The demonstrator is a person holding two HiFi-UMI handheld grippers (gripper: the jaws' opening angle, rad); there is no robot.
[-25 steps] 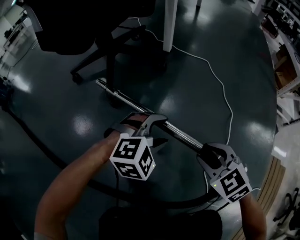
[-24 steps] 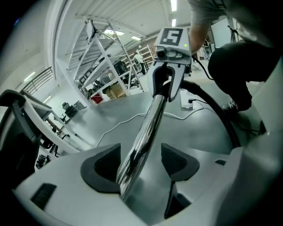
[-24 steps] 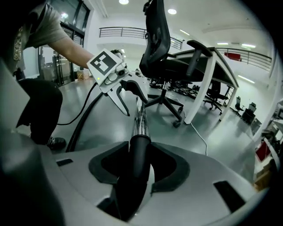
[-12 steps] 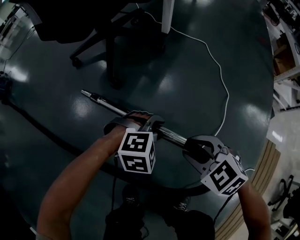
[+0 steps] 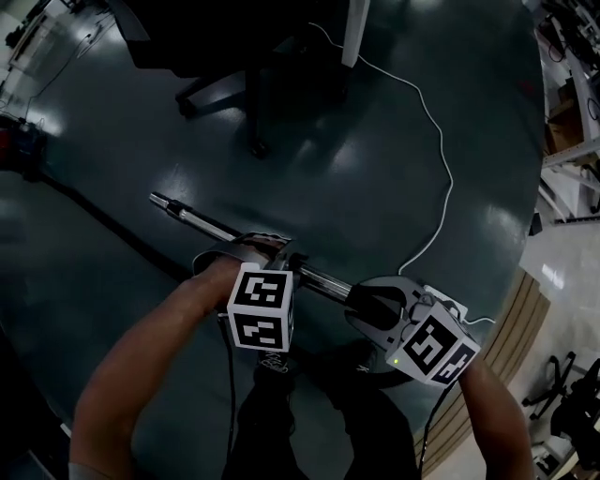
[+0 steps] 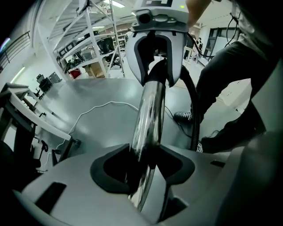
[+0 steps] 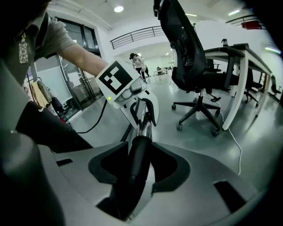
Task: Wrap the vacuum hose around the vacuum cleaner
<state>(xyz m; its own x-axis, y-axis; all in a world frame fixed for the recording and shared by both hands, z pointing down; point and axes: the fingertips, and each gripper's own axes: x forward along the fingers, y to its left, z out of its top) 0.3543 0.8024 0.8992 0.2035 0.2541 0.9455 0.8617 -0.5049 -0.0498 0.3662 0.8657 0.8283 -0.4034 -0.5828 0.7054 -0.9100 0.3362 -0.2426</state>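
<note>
A chrome vacuum wand [image 5: 211,225] is held slanting above the dark floor. My left gripper [image 5: 272,255] is shut on its chrome tube [image 6: 149,119]; its jaws have just been closing on the tube. My right gripper [image 5: 370,305] is shut on the wand's black handle end [image 7: 135,163], a little behind the left gripper [image 7: 137,117]. The black hose [image 5: 112,225] runs over the floor to a reddish vacuum body [image 5: 19,145] at the far left. In the left gripper view the hose [image 6: 193,101] hangs down beside the right gripper [image 6: 154,75].
A black office chair [image 5: 253,84] and a white desk leg [image 5: 356,28] stand beyond the wand. A white cable [image 5: 441,169] snakes across the floor on the right. The person's legs and shoes [image 6: 188,117] are just below the grippers. A wooden edge [image 5: 511,347] borders the right.
The left gripper's jaws, open over the tube a second ago, have closed on it. Both grippers have lifted the wand off the floor and drawn it nearer.
</note>
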